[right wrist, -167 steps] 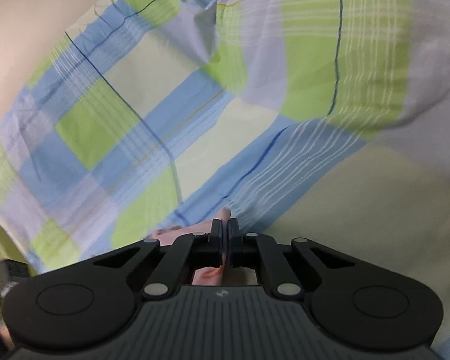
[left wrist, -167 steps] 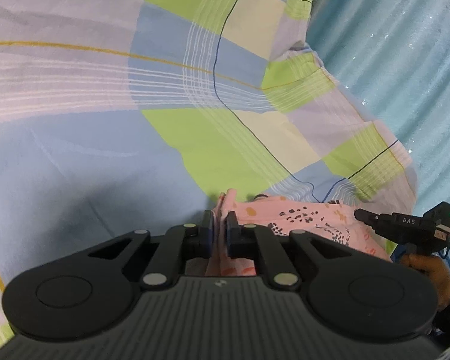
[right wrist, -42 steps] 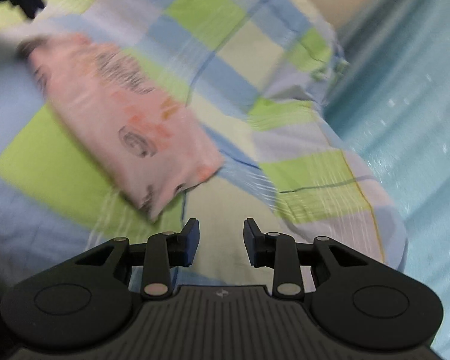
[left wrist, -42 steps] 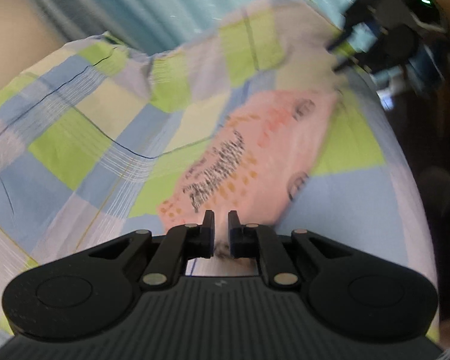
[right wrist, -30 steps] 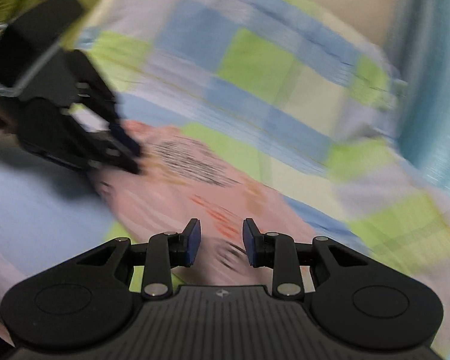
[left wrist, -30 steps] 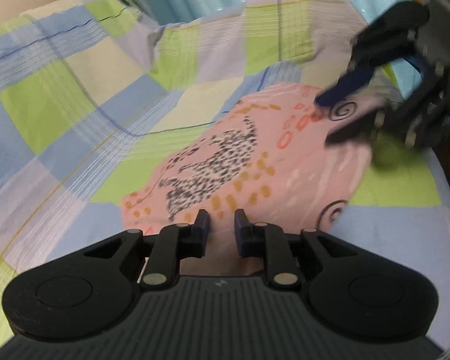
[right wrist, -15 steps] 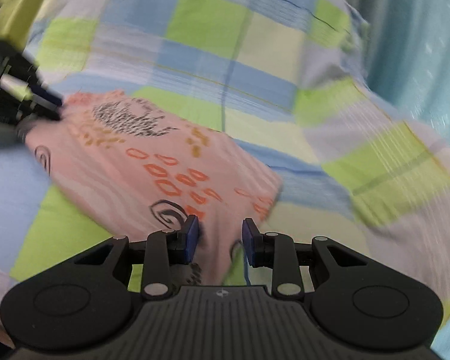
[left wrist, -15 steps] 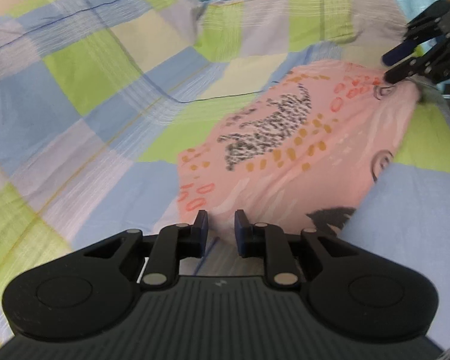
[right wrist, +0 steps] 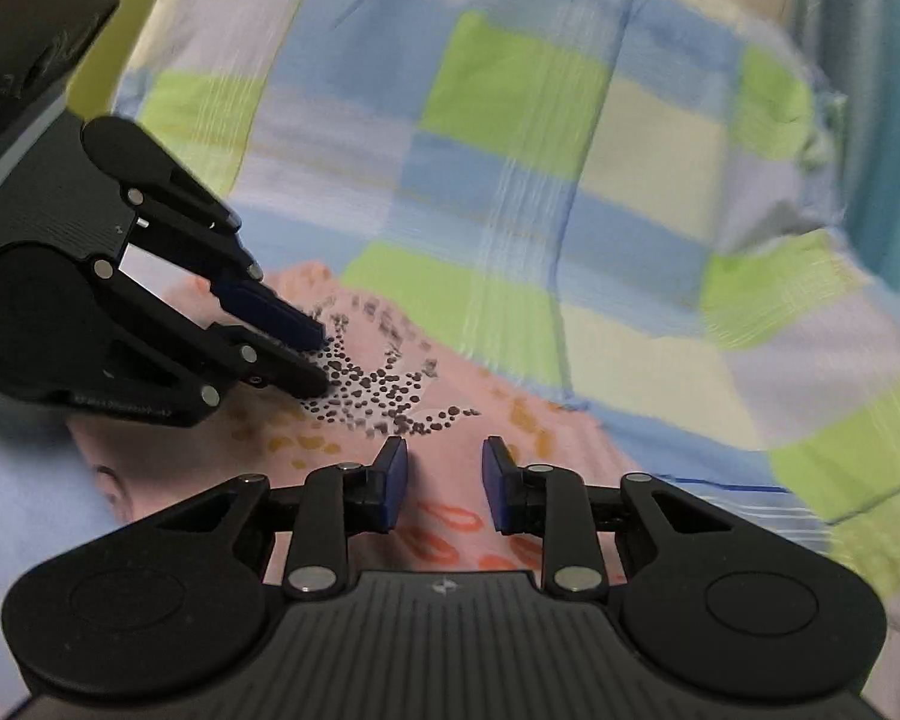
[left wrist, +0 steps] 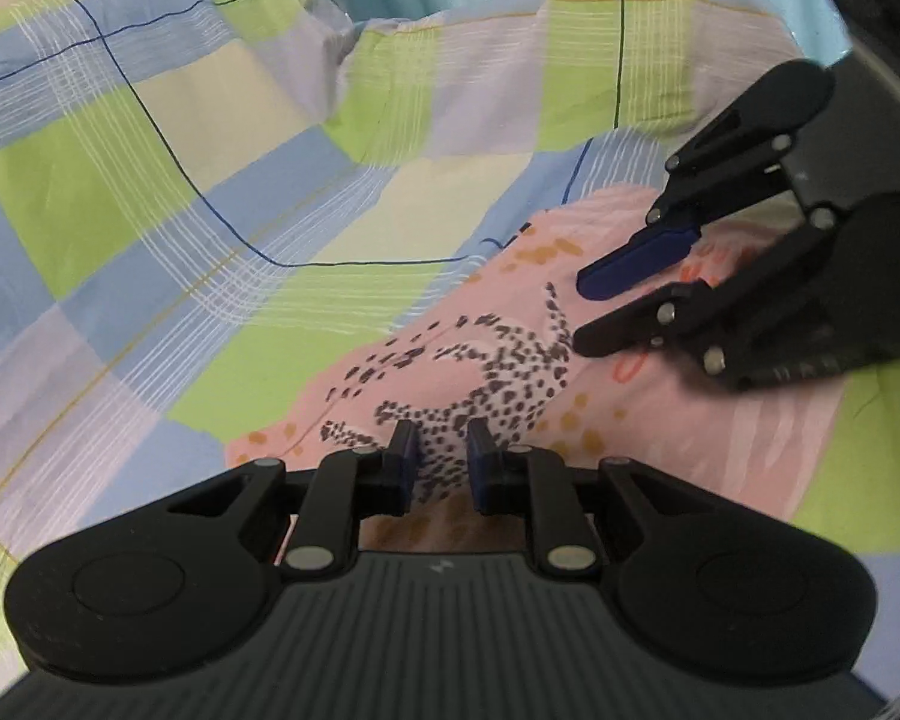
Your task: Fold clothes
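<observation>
The left gripper (left wrist: 439,459) has its jaws a narrow gap apart and opening slightly, empty, over the near end of the pink patterned garment (left wrist: 570,384). The right gripper (right wrist: 441,483) is parted a little wider and closing, with nothing pinched between its pads. The garment lies flat on the checked bedsheet (left wrist: 150,192), its long axis running diagonally from the left gripper toward the right gripper.

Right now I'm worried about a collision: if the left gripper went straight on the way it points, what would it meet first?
Most likely the pink patterned garment lying just ahead of the left gripper; the right gripper sits off to the side, though depth is unclear.
</observation>
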Motion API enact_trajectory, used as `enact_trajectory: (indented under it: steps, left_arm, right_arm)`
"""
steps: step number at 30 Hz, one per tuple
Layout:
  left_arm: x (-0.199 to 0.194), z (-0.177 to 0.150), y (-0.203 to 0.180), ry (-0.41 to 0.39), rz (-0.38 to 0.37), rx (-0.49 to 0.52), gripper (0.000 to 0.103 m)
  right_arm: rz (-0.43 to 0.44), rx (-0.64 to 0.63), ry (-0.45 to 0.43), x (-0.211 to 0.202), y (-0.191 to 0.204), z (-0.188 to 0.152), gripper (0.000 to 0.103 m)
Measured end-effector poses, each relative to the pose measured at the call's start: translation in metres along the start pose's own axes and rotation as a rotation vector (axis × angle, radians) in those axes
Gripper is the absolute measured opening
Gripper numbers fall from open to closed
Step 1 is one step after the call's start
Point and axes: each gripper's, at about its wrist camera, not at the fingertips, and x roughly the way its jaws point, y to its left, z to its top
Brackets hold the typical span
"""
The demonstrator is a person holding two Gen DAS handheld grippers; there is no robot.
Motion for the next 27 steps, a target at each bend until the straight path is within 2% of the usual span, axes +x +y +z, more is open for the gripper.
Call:
enact_trajectory:
  steps: [2,4,6,9,12,14,18,23,27]
  left_arm:
    - [0.0,-0.006,0.009,-0.003,0.017,-0.017,0.018]
    - [-0.001,-0.013,0.019,-0.006,0.033,-0.035,0.019]
    - [-0.003,-0.017,0.033,-0.001,0.009,-0.112,0.019]
    - [-0.007,-0.016,0.034,0.034,0.048,-0.093,0.017]
    - [-0.011,-0.015,0.036,0.068,0.086,-0.075,0.016]
    - [-0.012,-0.008,0.033,0.057,0.075,-0.085,0.016]
    - [-0.009,0.005,0.03,0.038,0.053,-0.102,0.016]
    - [0.012,0.017,0.021,0.031,0.038,-0.073,0.016]
    - [0.023,0.015,0.021,0.023,0.041,-0.056,0.017]
  right_arm:
    - [-0.009,0.016,0.01,0.003,-0.012,-0.006,0.021]
    - [-0.058,0.049,0.022,0.0,-0.03,-0.009,0.021]
    - [-0.101,0.111,0.037,-0.004,-0.051,-0.015,0.021]
    - [-0.175,0.153,0.072,-0.005,-0.073,-0.025,0.022]
    - [-0.197,0.221,0.075,-0.012,-0.082,-0.027,0.022]
    - [-0.192,0.21,0.048,-0.022,-0.075,-0.02,0.022]
    - [-0.107,0.22,-0.011,-0.024,-0.055,0.0,0.022]
    - [-0.025,0.169,0.004,-0.003,-0.031,0.013,0.022]
    - [-0.02,0.174,0.031,0.008,-0.031,0.012,0.019]
